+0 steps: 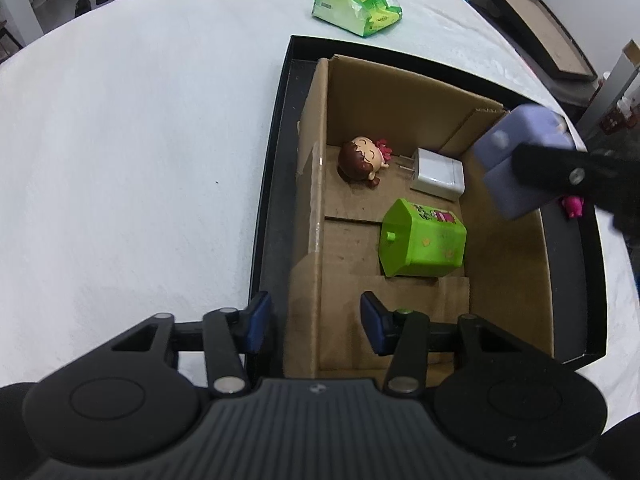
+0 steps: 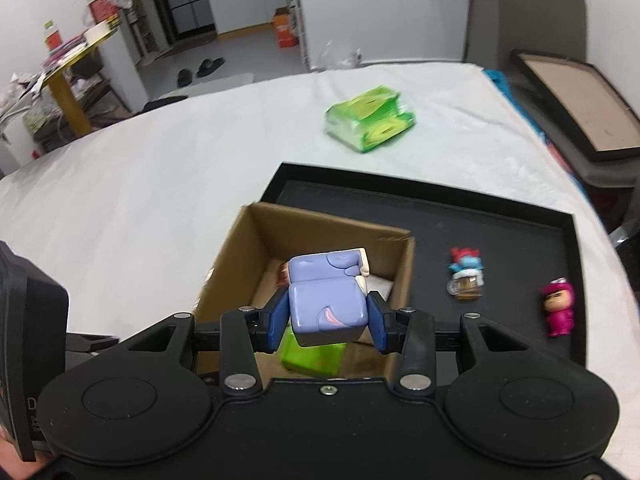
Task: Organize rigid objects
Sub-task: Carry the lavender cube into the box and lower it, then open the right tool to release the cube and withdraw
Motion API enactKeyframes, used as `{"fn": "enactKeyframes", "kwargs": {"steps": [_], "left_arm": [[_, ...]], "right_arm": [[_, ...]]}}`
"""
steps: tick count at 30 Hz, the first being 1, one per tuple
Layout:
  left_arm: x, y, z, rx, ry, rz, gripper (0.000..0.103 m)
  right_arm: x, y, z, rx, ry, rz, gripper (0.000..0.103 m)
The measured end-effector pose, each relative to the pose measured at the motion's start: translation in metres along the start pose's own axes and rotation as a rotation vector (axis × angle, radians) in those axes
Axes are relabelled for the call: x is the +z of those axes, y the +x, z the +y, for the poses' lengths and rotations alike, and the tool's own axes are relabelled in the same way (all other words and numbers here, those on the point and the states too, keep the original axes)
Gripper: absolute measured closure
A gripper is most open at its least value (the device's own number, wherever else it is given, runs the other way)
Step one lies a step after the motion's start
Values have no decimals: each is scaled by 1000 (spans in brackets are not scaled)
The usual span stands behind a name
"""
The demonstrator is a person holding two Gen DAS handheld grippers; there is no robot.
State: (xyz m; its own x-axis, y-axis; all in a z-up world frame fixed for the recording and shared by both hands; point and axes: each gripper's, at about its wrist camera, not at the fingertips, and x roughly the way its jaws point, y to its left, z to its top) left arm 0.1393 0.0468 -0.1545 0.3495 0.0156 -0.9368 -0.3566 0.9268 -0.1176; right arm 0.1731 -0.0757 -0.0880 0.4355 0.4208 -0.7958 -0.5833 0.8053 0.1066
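White cloth covers the counter [image 2: 160, 168]. Right tongs [image 2: 328, 318] pinch a lavender blocky plastic toy [image 2: 326, 308] above the brown cardboard box [image 2: 320, 224]; left tongs [image 1: 314, 326], spread and empty, straddle its wall. Cluttered room behind.

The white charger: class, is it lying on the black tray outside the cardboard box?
No, the white charger lies inside the cardboard box, beside the doll.

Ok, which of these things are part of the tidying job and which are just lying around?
Part of the job: purple toy in the right tool, cardboard box, doll head, charger, green toy, pink figure, blue figure, black tray.
Lying about: green packet, slippers, picture frame.
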Motion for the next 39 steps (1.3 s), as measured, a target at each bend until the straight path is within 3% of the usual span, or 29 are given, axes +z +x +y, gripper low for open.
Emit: {"fn": "enactKeyframes", "kwargs": {"steps": [4, 6, 12, 24, 39], "left_arm": [[0, -1, 2, -18, 7, -11, 61], [0, 0, 4, -27, 1, -4, 75], [0, 1, 10, -23, -5, -5, 87], [1, 4, 17, -46, -17, 5, 88], [2, 2, 10, -23, 4, 15, 88]], "right_arm": [[0, 9, 7, 26, 7, 26, 62], [1, 13, 9, 36, 15, 35, 62], [2, 26, 19, 47, 11, 63, 62], [10, 43, 39, 133, 16, 70, 60], [2, 15, 2, 66, 48, 4, 60]]}}
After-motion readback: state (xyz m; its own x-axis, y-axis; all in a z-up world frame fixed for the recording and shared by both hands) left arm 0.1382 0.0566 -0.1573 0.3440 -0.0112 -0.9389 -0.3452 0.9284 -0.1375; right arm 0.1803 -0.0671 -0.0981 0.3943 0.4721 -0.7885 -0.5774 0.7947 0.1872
